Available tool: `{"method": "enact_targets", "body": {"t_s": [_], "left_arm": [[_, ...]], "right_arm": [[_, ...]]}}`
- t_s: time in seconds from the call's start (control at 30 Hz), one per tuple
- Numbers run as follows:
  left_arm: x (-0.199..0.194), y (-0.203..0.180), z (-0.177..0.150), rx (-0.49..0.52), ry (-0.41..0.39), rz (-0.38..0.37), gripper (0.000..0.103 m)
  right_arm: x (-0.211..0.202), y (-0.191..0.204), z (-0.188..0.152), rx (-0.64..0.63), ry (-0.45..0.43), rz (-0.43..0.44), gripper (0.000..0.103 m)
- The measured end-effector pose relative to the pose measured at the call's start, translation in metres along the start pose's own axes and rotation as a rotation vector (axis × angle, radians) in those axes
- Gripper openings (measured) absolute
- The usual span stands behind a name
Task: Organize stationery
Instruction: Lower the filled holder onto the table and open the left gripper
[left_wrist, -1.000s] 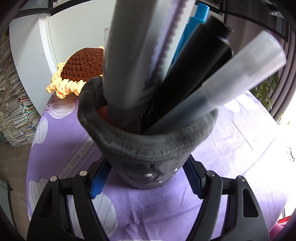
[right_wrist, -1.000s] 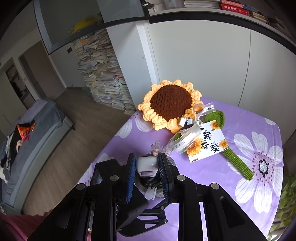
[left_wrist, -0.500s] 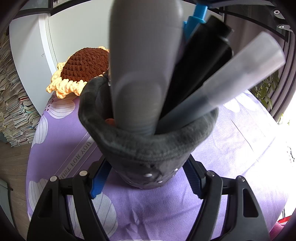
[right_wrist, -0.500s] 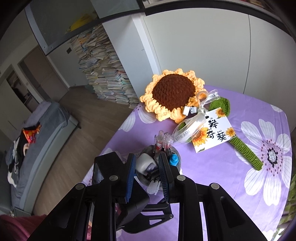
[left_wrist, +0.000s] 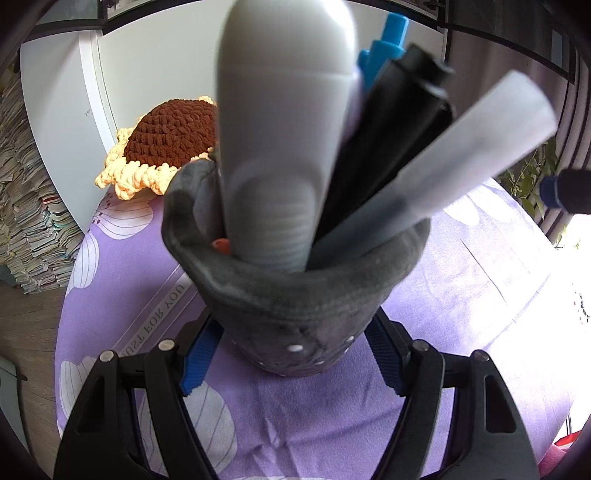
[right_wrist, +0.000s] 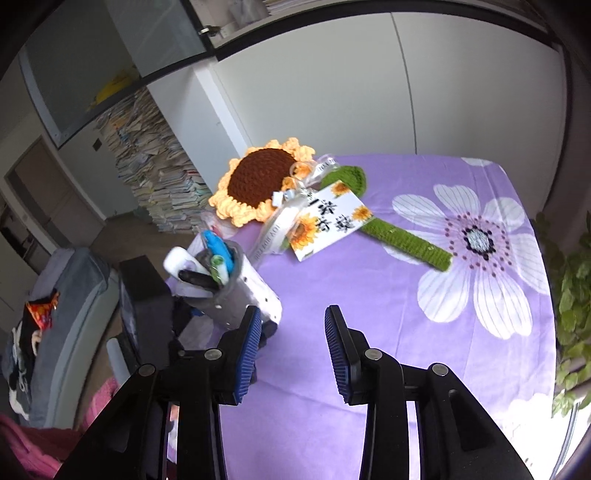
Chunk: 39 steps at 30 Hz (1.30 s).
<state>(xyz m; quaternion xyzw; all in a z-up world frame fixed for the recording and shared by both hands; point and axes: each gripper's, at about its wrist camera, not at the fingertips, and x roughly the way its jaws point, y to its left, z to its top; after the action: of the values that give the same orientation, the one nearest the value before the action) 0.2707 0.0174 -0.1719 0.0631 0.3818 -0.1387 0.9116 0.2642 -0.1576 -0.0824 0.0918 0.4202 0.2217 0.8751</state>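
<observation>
Two hand-held grippers are seen: the left hand-held gripper is clamped on a grey pen holder; the right hand-held gripper, jaws just opened, is empty above the purple worktop.

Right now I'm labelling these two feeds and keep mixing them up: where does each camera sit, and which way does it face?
Left wrist: sits on the left gripper, looking forward and down along its fingers at the grey pen holder clamped between them; only black fingers with blue pads show.
Right wrist: sits on the right gripper, angled down over the purple tablecloth; its jaws have just been opening, nothing between them.
Shared: both see the pen holder, the crochet sunflower and the white correction tape; the right view also catches the left gripper.
</observation>
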Motion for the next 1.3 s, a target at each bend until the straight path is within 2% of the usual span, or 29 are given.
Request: {"method": "enact_targets", "body": {"t_s": [0.17, 0.27, 0.43, 0.53, 0.7, 0.77, 0.8, 0.93, 1.3], "left_arm": [[-0.020, -0.007, -0.002, 0.023, -0.095, 0.024, 0.073], [-0.031, -0.002, 0.001, -0.008, -0.130, 0.017, 0.073], [-0.031, 0.008, 0.010, -0.086, -0.113, -0.014, 0.077], [-0.037, 0.002, 0.013, -0.070, -0.121, 0.011, 0.076], [-0.038, -0.005, 0.027, -0.073, -0.139, 0.011, 0.077], [-0.035, -0.002, 0.030, -0.081, -0.135, 0.018, 0.075], [-0.035, -0.001, 0.032, -0.088, -0.132, 0.024, 0.071], [-0.034, 0.000, 0.033, -0.104, -0.126, 0.031, 0.070], [-0.039, -0.021, 0.044, -0.050, -0.129, 0.047, 0.070]], "right_arm": [[0.003, -0.031, -0.021, 0.105, 0.036, -0.017, 0.037], [0.000, -0.037, -0.028, 0.120, 0.043, -0.020, 0.037], [-0.007, -0.035, -0.032, 0.092, 0.029, -0.020, 0.036], [-0.007, -0.035, -0.035, 0.081, 0.029, -0.004, 0.037], [-0.003, -0.044, -0.043, 0.099, 0.043, 0.011, 0.037], [-0.003, -0.049, -0.046, 0.112, 0.045, 0.017, 0.037], [-0.003, -0.052, -0.048, 0.118, 0.044, 0.020, 0.037], [-0.007, -0.062, -0.053, 0.137, 0.037, 0.027, 0.037], [-0.022, -0.088, -0.065, 0.194, 0.006, 0.024, 0.037]]}}
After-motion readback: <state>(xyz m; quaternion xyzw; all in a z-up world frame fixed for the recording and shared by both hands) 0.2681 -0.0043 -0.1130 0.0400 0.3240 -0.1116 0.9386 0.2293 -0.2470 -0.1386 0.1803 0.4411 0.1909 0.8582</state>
